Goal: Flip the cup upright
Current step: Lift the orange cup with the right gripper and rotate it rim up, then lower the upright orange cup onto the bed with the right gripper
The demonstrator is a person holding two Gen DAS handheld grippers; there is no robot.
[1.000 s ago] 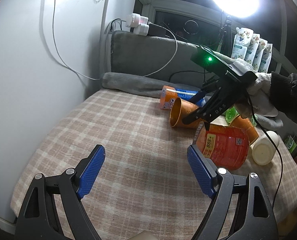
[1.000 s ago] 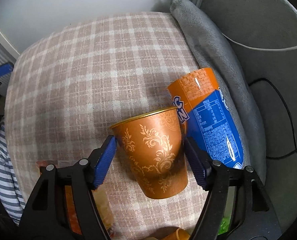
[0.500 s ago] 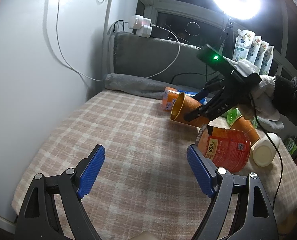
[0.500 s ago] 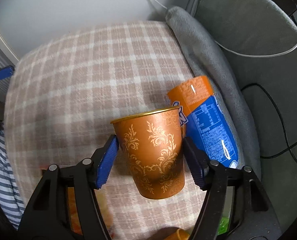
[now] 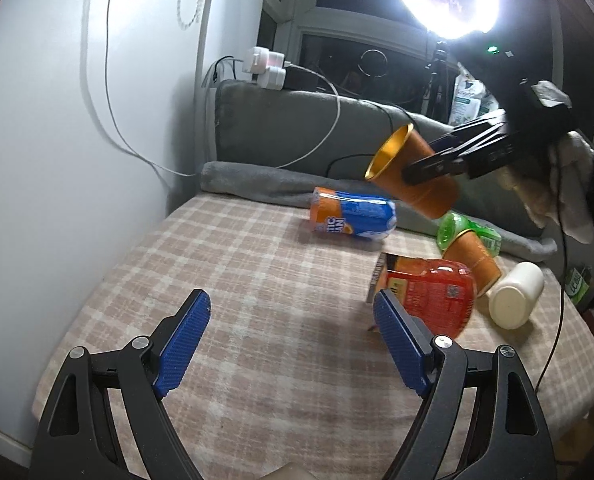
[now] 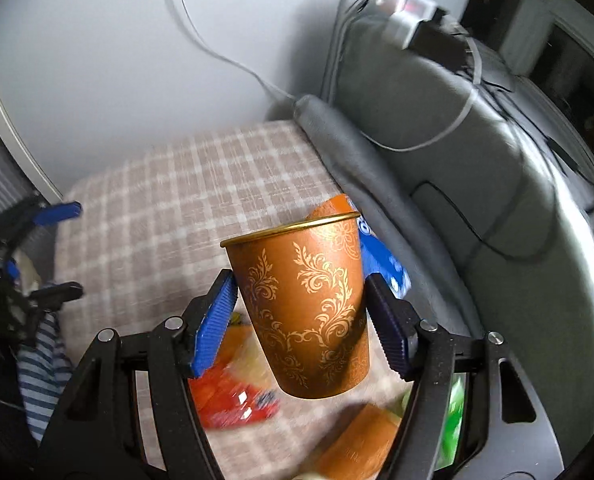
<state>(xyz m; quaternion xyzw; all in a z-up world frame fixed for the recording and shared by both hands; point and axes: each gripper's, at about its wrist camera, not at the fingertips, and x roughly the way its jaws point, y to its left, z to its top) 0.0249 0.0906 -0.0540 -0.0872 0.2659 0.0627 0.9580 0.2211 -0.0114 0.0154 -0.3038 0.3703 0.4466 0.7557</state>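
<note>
Your left gripper [image 5: 287, 338] sits low over the checked blanket [image 5: 233, 280], jaws spread wide, nothing between the blue pads [image 5: 183, 342]. Ahead of it an orange-and-blue packet [image 5: 353, 219] lies on its side near the grey cushion [image 5: 297, 128]. Right of that, your right gripper [image 6: 301, 316] clamps the orange cup [image 6: 305, 312] across its body, both pads pressed on its sides. The cup [image 5: 413, 176] hangs clear above the blanket, tilted, gold rim pointing up-left. Below it lie a red jar [image 5: 429, 296], a second orange cup [image 5: 473, 260], a green bottle [image 5: 467, 232] and a white bottle [image 5: 515, 300].
</note>
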